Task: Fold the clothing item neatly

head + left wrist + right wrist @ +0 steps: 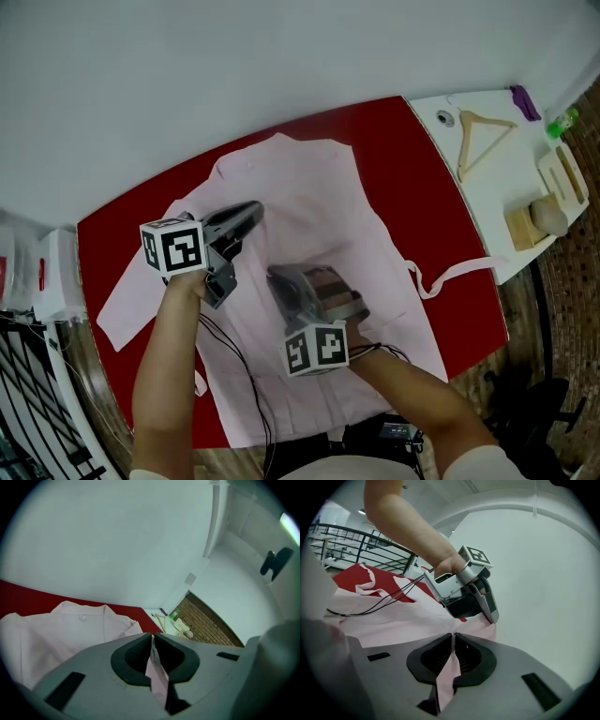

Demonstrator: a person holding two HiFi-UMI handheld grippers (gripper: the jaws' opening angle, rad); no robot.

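Note:
A pale pink collared garment (319, 192) lies spread over the red table (403, 141), collar toward the far side. My left gripper (255, 212) hovers over the garment's left half, shut on a fold of the pink fabric (157, 677) that runs back between its jaws. My right gripper (275, 274) sits just right of it above the garment's middle, likewise shut on a pinch of pink cloth (447, 672). In the right gripper view the left gripper (492, 618) hangs close ahead, with lifted fabric (393, 620) stretching between the two. The collar (82, 613) shows ahead in the left gripper view.
A white side table (497, 178) at the right carries a wooden hanger (483, 131), a green bottle (561, 122) and wooden blocks (539, 220). The garment's tie strap (455, 275) trails over the table's right edge. Black cables (239, 361) cross the near fabric. A metal railing (33, 394) stands left.

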